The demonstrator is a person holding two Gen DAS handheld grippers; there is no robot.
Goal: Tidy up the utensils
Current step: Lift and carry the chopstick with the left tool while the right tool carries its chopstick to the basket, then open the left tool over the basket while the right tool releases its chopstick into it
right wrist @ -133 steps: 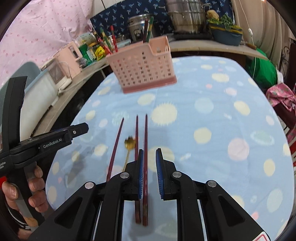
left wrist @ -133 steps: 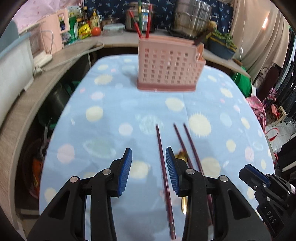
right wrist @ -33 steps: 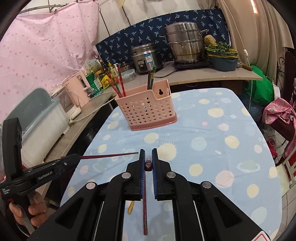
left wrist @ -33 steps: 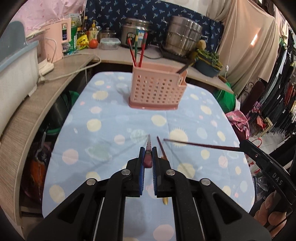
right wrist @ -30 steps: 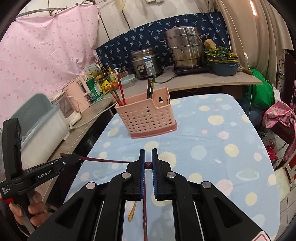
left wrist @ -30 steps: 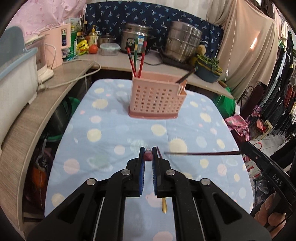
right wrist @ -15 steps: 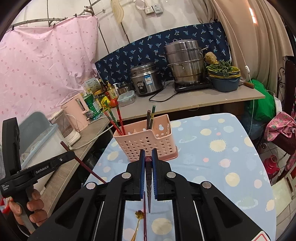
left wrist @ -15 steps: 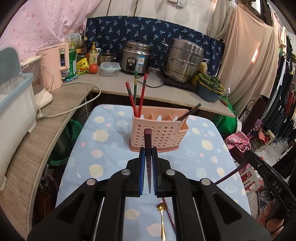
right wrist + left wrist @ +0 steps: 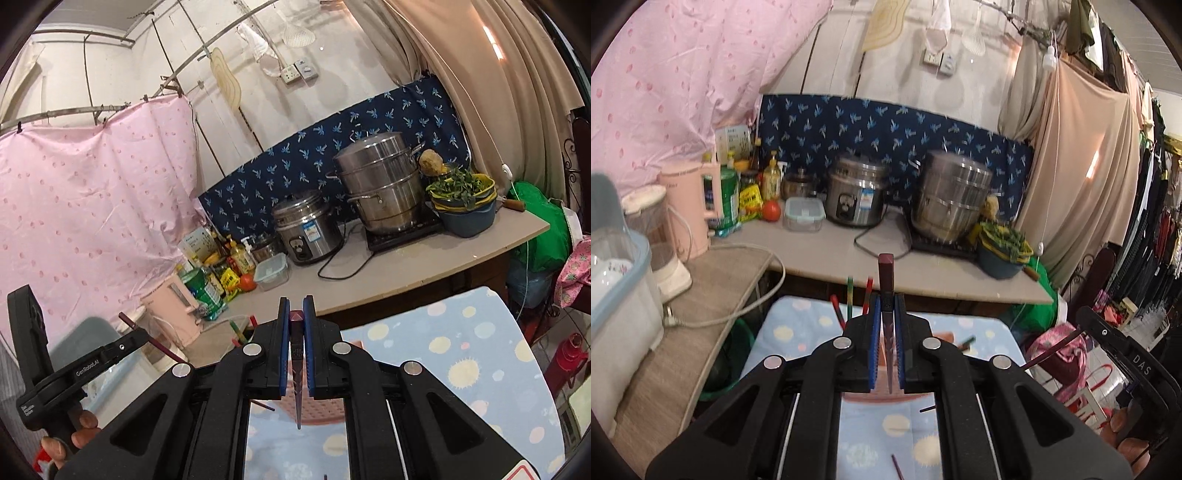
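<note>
My left gripper (image 9: 886,306) is shut on a dark red chopstick (image 9: 886,273) that stands upright, tip down, above the pink utensil basket (image 9: 945,338). My right gripper (image 9: 295,308) is shut on a second dark red chopstick (image 9: 296,369), also upright, tip hanging over the pink basket (image 9: 317,413). The basket is mostly hidden behind both grippers. It holds red and green chopsticks (image 9: 849,295). A loose chopstick end (image 9: 897,465) lies on the blue dotted tablecloth (image 9: 871,435).
A counter (image 9: 827,251) behind the table carries a rice cooker (image 9: 855,195), a steel steamer pot (image 9: 951,195), a pink kettle (image 9: 696,208), bottles and a bowl of greens (image 9: 1003,247). A white bin (image 9: 617,306) stands at the left. Clothes hang at the right.
Both grippers have risen and tilted up, each carrying its chopstick upright closer over the basket. The table and basket have dropped low in both views.
</note>
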